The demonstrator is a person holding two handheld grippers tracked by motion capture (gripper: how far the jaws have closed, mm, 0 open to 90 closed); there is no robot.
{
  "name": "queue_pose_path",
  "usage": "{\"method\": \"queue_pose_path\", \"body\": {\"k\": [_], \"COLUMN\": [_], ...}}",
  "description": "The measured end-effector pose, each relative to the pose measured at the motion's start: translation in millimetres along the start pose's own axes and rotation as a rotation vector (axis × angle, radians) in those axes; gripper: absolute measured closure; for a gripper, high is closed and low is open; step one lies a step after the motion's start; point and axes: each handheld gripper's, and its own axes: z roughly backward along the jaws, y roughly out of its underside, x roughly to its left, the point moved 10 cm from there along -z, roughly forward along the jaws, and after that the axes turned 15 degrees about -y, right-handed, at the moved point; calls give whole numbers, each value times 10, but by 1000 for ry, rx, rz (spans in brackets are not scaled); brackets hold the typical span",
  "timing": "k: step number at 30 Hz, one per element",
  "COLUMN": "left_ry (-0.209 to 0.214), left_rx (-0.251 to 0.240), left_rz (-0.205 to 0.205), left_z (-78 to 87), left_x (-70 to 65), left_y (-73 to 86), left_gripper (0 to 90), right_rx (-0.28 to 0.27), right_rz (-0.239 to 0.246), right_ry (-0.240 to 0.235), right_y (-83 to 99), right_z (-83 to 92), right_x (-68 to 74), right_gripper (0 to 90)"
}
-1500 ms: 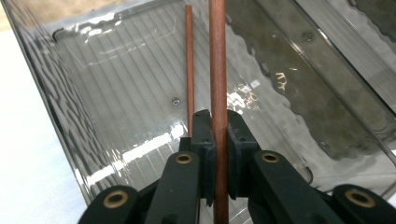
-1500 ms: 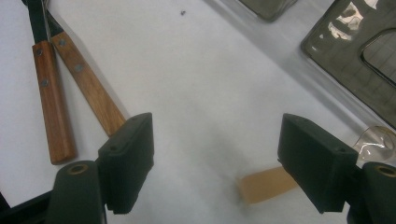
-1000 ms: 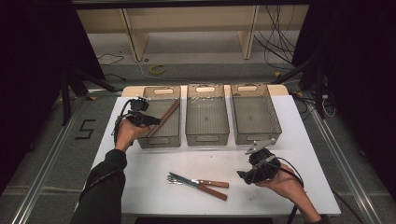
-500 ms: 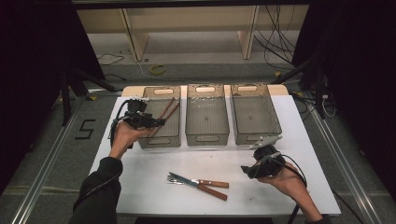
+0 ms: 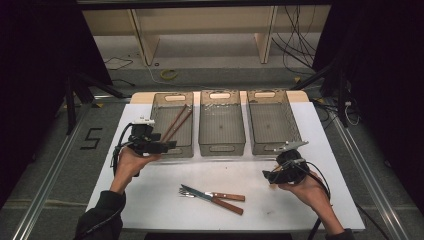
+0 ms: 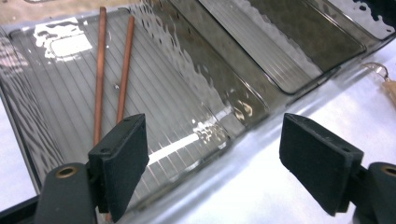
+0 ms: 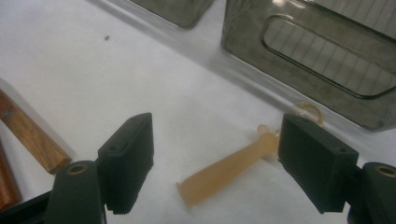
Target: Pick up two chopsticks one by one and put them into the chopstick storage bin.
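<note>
Two reddish-brown chopsticks [image 6: 112, 70] lie in a smoky grey ribbed bin [image 5: 187, 145]; the bench [image 5: 165, 205] is white, the knife handles [image 5: 227, 201] brown wood, the small stick [image 7: 229, 168] pale amber.

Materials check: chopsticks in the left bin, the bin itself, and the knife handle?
Chopsticks: likely wood or lacquered bamboo; reddish-brown with a slight sheen.
Left bin: looks like smoke-tinted clear plastic; see-through ribbed floor, glossy glare, moulded handle slot.
Knife handle: probably wood; warm brown with visible grain and what looks like a rivet in the right gripper view. Blade appears to be bare metal.
</note>
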Motion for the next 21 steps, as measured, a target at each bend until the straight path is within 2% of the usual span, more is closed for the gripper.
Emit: {"method": "queue_pose_path", "body": {"k": [2, 7, 10, 16, 21], "left_ry": [1, 0, 13, 22, 28], "left_rx": [-5, -29, -39, -38, -43], "left_rz": [-15, -8, -3, -23, -10], "left_z": [40, 120, 153, 159, 173], "left_x": [-22, -59, -97, -173, -210], "left_y": [27, 65, 93, 202, 280], "left_gripper": [223, 218, 215, 205, 203], "right_rx": [2, 9, 14, 29, 37], "right_rz": [-12, -37, -42, -61, -91], "right_ry": [6, 16, 16, 29, 29], "right_y": [8, 32, 41, 62, 86], "right_z": [-4, -9, -19, -40, -66], "right_x": [-28, -81, -90, -126, -163], "right_gripper": [278, 282, 286, 291, 295]}}
